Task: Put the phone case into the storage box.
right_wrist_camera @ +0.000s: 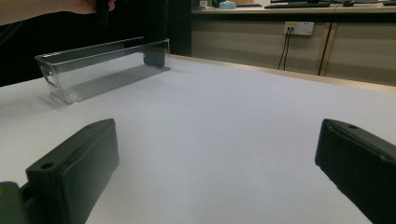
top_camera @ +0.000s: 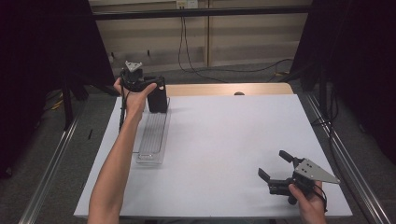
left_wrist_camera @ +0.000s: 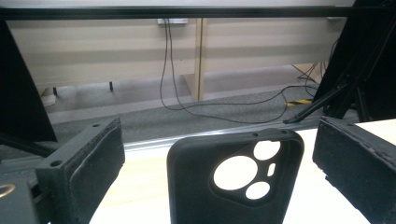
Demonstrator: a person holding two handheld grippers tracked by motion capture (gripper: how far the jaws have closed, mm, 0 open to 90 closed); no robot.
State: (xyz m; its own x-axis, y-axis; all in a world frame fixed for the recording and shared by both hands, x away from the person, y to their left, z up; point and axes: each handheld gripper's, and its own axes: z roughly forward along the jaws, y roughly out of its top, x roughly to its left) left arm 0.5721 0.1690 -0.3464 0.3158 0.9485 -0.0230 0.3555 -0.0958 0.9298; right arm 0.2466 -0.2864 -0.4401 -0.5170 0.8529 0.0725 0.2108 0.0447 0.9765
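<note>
At the far left of the table [top_camera: 224, 140], the left gripper [top_camera: 154, 91] hangs over the far end of a clear plastic tray [top_camera: 152, 140], where a black phone case [top_camera: 157, 99] stands upright. In the left gripper view the phone case [left_wrist_camera: 233, 182] sits between the two jaws with a gap on each side, camera cut-outs showing, so the jaws are spread and grasp nothing. The right gripper [top_camera: 276, 165] rests low near the table's near right corner, well apart from the tray [right_wrist_camera: 102, 70], its jaws wide apart and empty.
</note>
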